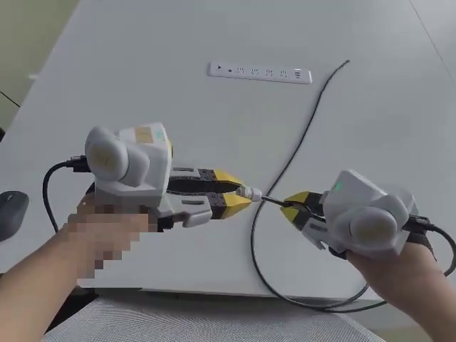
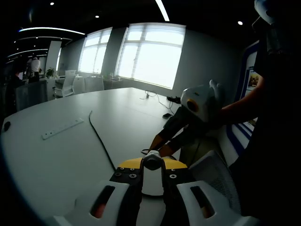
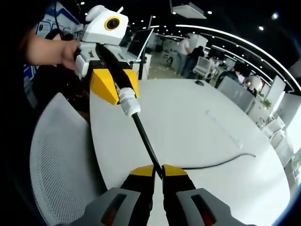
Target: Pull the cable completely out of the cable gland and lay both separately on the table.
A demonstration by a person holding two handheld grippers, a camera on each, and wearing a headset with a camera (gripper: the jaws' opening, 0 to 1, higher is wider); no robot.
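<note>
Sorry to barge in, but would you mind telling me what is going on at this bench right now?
A person holds a gripper in each hand above a white table. The left gripper is shut on a white cable gland, and the right gripper is shut on the black cable just beyond it. The cable runs into the gland, so the two are not yet apart. The rest of the cable trails across the table.
</note>
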